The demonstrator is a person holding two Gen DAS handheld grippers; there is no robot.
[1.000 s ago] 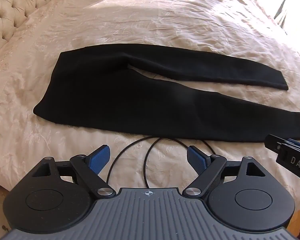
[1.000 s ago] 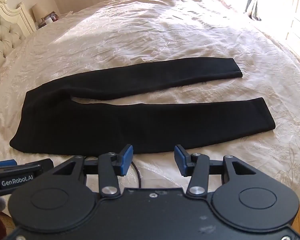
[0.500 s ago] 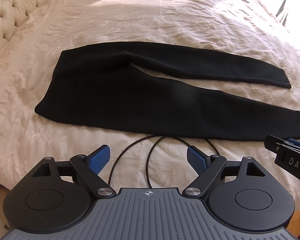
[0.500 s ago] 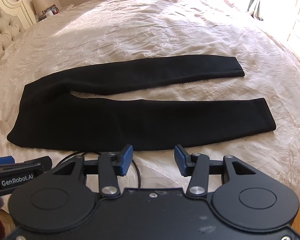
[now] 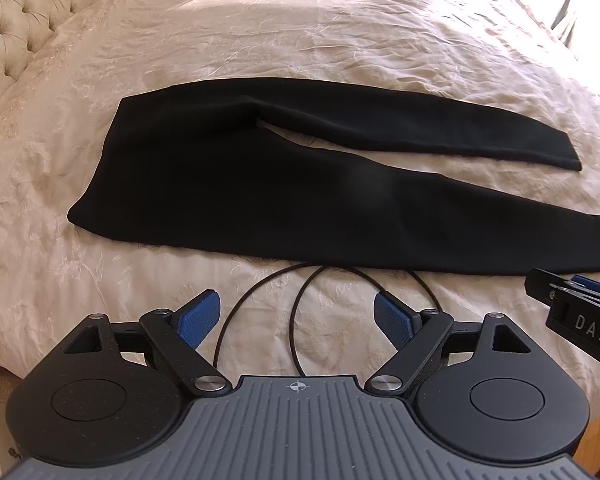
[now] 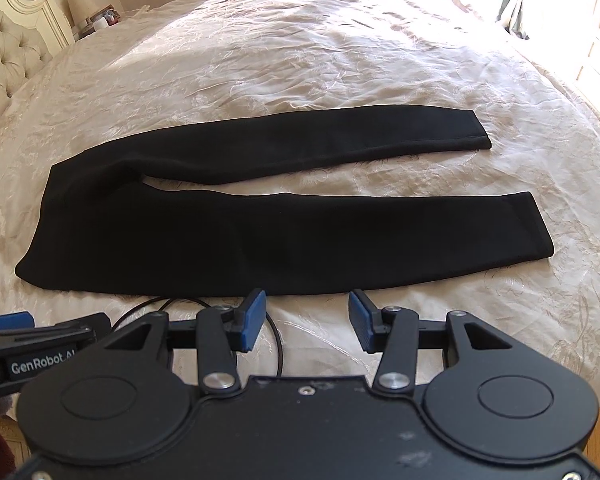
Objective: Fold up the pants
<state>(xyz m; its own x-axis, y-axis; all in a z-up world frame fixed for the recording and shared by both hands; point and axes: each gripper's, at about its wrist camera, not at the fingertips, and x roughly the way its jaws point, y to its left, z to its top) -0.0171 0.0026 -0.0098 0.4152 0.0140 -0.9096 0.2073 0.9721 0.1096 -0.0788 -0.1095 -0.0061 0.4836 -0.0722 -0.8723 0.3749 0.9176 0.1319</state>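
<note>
Black pants [image 5: 260,184] [image 6: 204,236] lie flat on the cream bedspread, waist to the left, both legs stretched to the right and spread apart in a narrow V. My left gripper [image 5: 298,314] hovers open just short of the near leg's edge, nothing between its blue pads. My right gripper [image 6: 307,316] also stands open, its fingertips at the lower edge of the near leg, holding nothing. Each gripper's side shows in the other's view: the right gripper [image 5: 572,304] at the right edge, the left gripper [image 6: 40,340] at the left edge.
A thin black cable [image 5: 300,308] [image 6: 278,348] loops on the bedspread [image 5: 300,40] between the grippers and the pants. A tufted headboard [image 5: 24,12] [image 6: 4,56] rises at the far left. A bedside table with a lamp [image 6: 80,4] stands behind it. The bed's rim curves away at the right.
Both views have shifted only slightly; the pants sit a touch lower and more rightward in the left wrist view. Nothing was grasped, and both grippers stay open.
</note>
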